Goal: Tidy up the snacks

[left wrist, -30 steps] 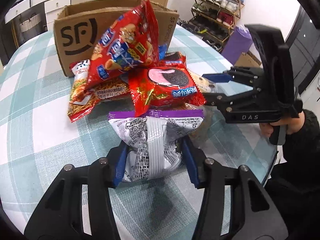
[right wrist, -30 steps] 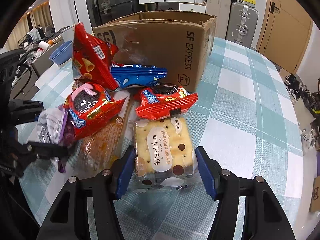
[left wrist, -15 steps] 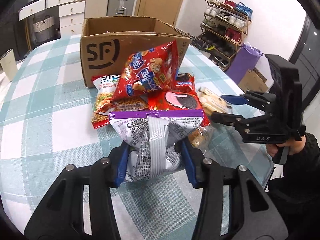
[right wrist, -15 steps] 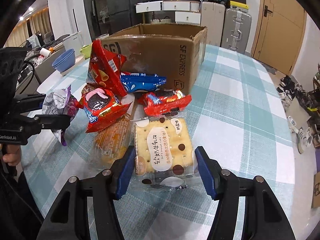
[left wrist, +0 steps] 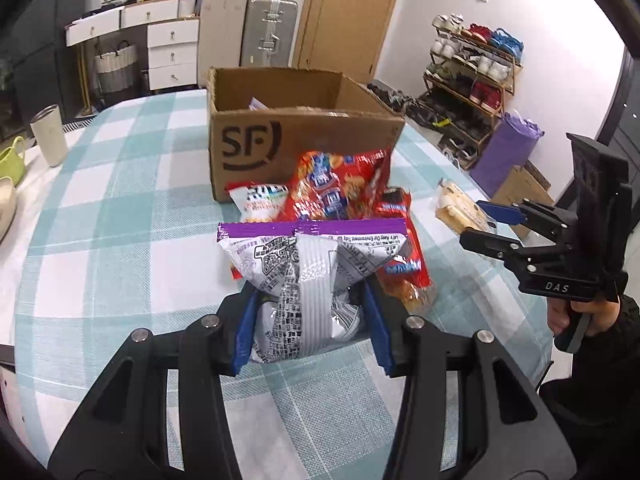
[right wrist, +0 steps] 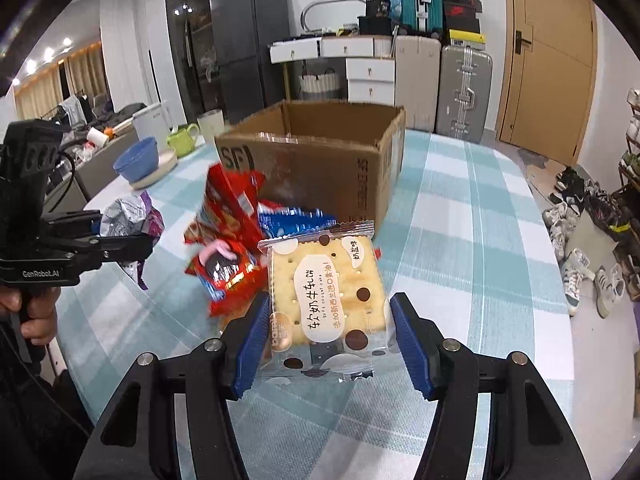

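Note:
My left gripper (left wrist: 310, 328) is shut on a silver snack bag with a purple top seal (left wrist: 308, 276), lifted off the table. My right gripper (right wrist: 328, 340) is shut on a clear pack of nougat crackers (right wrist: 328, 300), also held in the air. An open cardboard box marked SF (left wrist: 304, 136) stands on the checked table beyond both. In front of it lies a pile of snacks: a red bag (left wrist: 336, 188), a white bag (left wrist: 260, 200) and a red Oreo pack (right wrist: 224, 268). The right gripper (left wrist: 492, 224) shows at the right of the left wrist view, the left gripper (right wrist: 120, 236) at the left of the right wrist view.
A beige cup (left wrist: 50, 134) and a green mug (left wrist: 12, 156) stand at the table's left edge, with a blue bowl (right wrist: 138, 160) nearby. Suitcases, drawers and a shoe rack (left wrist: 472, 76) line the room behind. The box (right wrist: 316, 160) holds little that I can see.
Both grippers have risen with their packs, and the view now looks down into the box. The pile of snacks sits lower and farther off in both views.

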`<control>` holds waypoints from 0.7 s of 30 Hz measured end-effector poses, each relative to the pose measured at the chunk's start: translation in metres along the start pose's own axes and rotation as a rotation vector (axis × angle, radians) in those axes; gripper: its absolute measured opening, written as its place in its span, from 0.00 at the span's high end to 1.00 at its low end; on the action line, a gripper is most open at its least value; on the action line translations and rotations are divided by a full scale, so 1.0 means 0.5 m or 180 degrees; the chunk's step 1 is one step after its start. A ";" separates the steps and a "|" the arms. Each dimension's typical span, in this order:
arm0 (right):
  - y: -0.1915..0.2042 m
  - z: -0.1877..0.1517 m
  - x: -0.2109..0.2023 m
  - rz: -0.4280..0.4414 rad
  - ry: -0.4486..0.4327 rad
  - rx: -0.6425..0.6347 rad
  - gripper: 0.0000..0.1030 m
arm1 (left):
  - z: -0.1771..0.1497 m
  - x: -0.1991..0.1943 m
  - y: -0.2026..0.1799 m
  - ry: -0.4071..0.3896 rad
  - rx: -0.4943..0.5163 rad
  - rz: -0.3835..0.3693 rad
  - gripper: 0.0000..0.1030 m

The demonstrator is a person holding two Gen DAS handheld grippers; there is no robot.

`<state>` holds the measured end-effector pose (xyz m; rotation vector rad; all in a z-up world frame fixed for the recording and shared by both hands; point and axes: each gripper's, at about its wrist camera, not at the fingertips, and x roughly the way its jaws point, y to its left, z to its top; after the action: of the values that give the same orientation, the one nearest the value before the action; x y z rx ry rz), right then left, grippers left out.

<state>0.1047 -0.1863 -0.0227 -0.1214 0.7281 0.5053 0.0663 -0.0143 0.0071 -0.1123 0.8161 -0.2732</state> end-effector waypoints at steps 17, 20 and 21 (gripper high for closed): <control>0.011 0.058 -0.020 0.0002 -0.0204 0.0001 0.41 | 0.058 -0.029 0.011 -0.0211 -0.0122 0.0156 0.57; 0.013 0.073 -0.022 -0.0005 -0.0248 -0.0005 0.41 | 0.070 -0.031 0.014 -0.0237 -0.0152 0.0185 0.57; 0.015 0.079 -0.024 -0.0009 -0.0268 -0.0003 0.41 | 0.074 -0.033 0.016 -0.0252 -0.0166 0.0189 0.57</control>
<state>0.1175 -0.1736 0.0149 -0.1014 0.6452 0.5051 0.0841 -0.0023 0.0423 -0.1466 0.7469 -0.1905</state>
